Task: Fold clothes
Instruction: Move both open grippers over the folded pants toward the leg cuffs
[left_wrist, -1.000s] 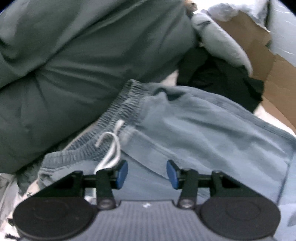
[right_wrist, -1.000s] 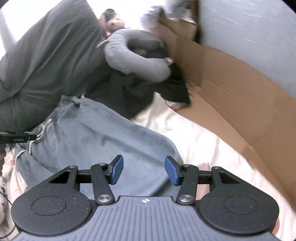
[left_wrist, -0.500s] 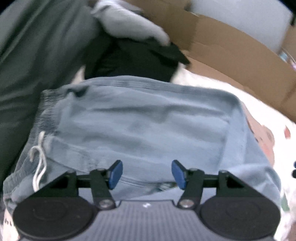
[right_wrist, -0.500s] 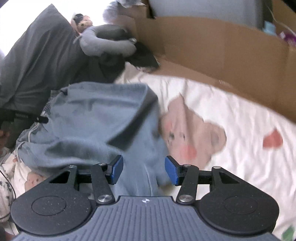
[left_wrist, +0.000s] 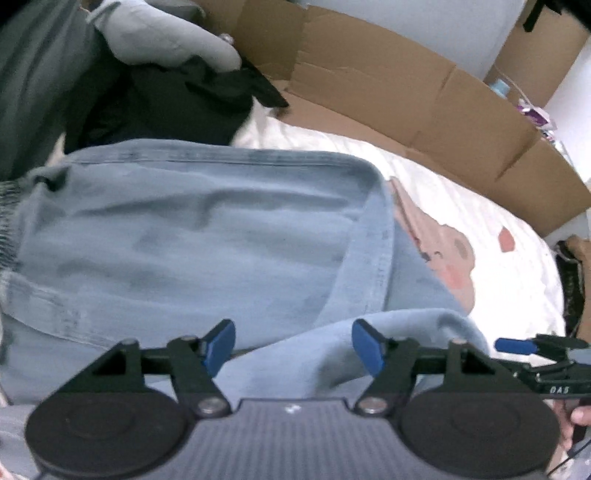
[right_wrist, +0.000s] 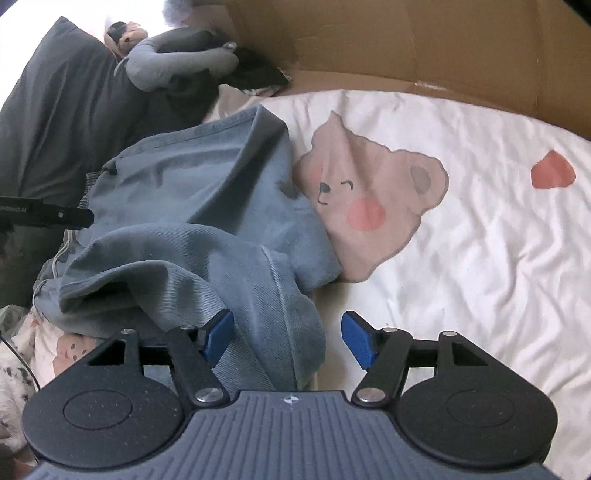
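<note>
Denim trousers (right_wrist: 207, 206), soft and floppy, are best pinched at the hem; left gripper (left_wrist: 293, 345) and right gripper (right_wrist: 288, 338), jaws just widened, stand apart, gripping nothing.

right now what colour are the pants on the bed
Light blue pants, clearest in the right wrist view.

A home bedroom — a bed with a white sheet (right_wrist: 461, 258) printed with a cartoon bear (right_wrist: 369, 199) and red hearts lies ahead of the tongs, a dark grey pillow (right_wrist: 62, 110) and a grey neck pillow (right_wrist: 177, 62) far ahead to the left — flattened cardboard boxes (left_wrist: 424, 99) line its far edge
</note>
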